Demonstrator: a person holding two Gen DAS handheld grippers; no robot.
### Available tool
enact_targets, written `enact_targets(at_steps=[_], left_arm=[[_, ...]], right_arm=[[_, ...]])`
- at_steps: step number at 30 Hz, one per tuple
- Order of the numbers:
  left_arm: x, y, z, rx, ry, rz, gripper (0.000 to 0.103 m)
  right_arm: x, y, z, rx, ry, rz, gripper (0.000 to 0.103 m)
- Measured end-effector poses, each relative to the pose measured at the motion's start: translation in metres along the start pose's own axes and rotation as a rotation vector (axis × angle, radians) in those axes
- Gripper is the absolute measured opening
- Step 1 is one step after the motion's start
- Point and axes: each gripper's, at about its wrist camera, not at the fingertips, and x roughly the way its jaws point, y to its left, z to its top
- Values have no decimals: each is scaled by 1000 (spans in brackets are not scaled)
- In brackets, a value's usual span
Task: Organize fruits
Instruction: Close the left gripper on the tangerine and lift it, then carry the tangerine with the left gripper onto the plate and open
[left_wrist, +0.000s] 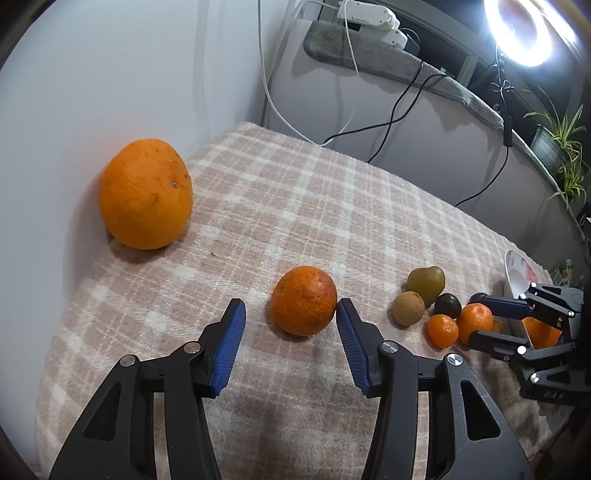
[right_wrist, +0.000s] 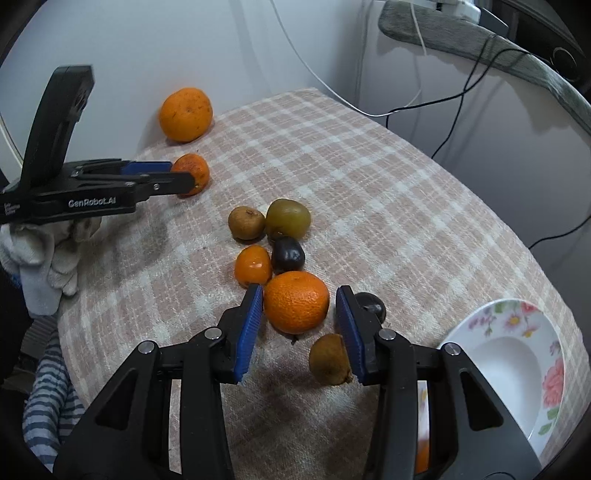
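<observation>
My left gripper (left_wrist: 291, 314) is open around a mid-sized orange (left_wrist: 304, 300) on the checked cloth; its right finger touches the fruit, and it also shows in the right wrist view (right_wrist: 177, 177). A large orange (left_wrist: 146, 194) sits by the wall at the far left. My right gripper (right_wrist: 299, 304) is open around a mandarin (right_wrist: 296, 301), its left finger touching the fruit. Beyond the mandarin lie a small mandarin (right_wrist: 253, 266), a dark fruit (right_wrist: 287, 254), a brown kiwi (right_wrist: 246, 222) and a green-brown fruit (right_wrist: 288, 218). Another dark fruit (right_wrist: 371, 303) and a brown fruit (right_wrist: 329, 359) lie by the right finger.
A flowered white plate (right_wrist: 513, 365) sits at the cloth's right edge. A white wall runs along the far left. Cables (left_wrist: 391, 110) hang behind the table. A pale cloth bundle (right_wrist: 48, 254) lies under the left gripper at the table's left edge.
</observation>
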Motion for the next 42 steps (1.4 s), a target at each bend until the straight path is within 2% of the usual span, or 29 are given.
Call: enact_targets(at_steps=[5,8,25,33,42], left_arm=[[4,-2,3,5,9,-14,44],[6,-4,4,7,13,-28,36],[-7,-6,1,-2,-22,-36,34],[-27,-20,-1,5,-53,-84,34],[-42,-52,-5,42,-70,-159,34]], right_arm=[[3,2,0,-19,8,-17,40],[3,2,0,-13,6,-13,40],[-19,-6,-4,53,-69,9,39],[-48,-20,-13,107,-130,2,39],[-89,-48,-34,191,-197,-42,39]])
